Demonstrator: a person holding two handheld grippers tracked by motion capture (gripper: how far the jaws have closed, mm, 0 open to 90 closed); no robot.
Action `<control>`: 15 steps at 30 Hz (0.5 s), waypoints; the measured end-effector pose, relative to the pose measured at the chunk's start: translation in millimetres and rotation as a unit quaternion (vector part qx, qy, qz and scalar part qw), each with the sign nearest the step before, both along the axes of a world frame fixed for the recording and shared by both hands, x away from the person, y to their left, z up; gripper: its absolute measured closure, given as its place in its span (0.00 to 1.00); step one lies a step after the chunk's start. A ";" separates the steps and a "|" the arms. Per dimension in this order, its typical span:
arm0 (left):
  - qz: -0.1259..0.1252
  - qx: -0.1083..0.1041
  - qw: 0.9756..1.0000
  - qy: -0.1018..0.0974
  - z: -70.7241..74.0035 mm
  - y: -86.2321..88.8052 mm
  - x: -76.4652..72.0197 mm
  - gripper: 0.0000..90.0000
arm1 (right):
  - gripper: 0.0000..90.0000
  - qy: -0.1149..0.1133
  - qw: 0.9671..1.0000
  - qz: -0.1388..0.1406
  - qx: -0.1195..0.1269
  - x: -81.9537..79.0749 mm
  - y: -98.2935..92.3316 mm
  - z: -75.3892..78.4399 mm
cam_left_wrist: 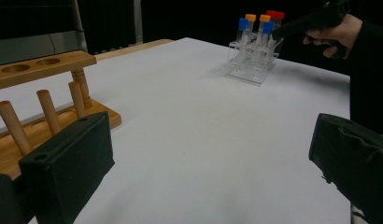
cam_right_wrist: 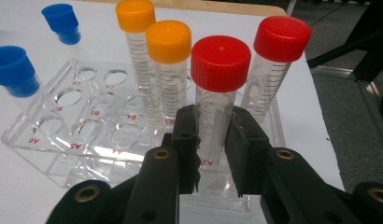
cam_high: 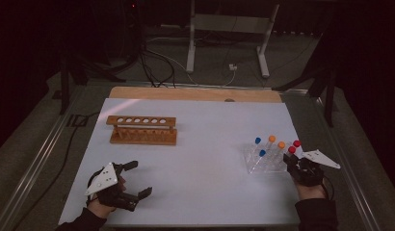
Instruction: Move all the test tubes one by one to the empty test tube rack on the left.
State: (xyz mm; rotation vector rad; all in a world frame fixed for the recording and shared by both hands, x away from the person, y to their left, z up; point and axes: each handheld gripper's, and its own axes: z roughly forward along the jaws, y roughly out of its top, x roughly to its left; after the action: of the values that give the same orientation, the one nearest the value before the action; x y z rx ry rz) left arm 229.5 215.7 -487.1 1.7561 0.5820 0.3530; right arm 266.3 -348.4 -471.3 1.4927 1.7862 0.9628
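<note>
Six capped tubes stand in a clear plastic rack (cam_high: pixel 263 161) at the right side of the white bench (cam_high: pixel 195 159): two blue, two orange and two red. The right hand-held gripper (cam_right_wrist: pixel 213 140) reaches into the near right corner of that rack, and its two black jaws are clamped on the nearer red-capped tube (cam_right_wrist: pixel 216 93), one pad pressing each side of the clear barrel just below the cap. That tube stands upright in its hole, with its foot in the rack. The second red-capped tube (cam_right_wrist: pixel 273 60) stands just behind and to the right of it in the right gripper view, and the two orange-capped tubes (cam_right_wrist: pixel 157 51) stand just to its left. The blue-capped tubes (cam_right_wrist: pixel 21 70) lean at the far left end of the rack, well apart from the jaws.

A wooden rack (cam_high: pixel 142 130) with a row of round holes in its top bar sits on the left half of the bench, well apart from the plastic one. The left hand-held gripper (cam_high: pixel 135 179) rests low at the near left edge of the bench, its jaws wide apart with nothing between them, pointing across the bench toward the plastic rack.
</note>
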 end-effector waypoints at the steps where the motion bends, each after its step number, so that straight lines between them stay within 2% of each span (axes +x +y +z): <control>1: 0.000 0.000 1.000 0.000 0.0 0.0 0.0 0.01 | 0.82 0.001 1.000 0.000 -0.001 0.0 0.7 0.2; 9: 0.001 -0.003 1.000 -0.002 0.5 0.4 -0.3 0.01 | 0.83 -0.011 1.000 0.004 -0.009 -1.7 1.3 6.0; 15: 0.001 -0.002 1.000 0.000 0.2 0.0 -0.1 0.01 | 0.83 -0.035 0.999 0.007 -0.017 -5.2 2.3 18.8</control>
State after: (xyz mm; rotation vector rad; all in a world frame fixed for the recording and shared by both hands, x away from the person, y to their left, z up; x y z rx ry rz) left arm 229.3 215.7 -486.8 1.7522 0.5833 0.3531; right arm 261.1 -346.0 -452.5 1.4114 1.7572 0.9751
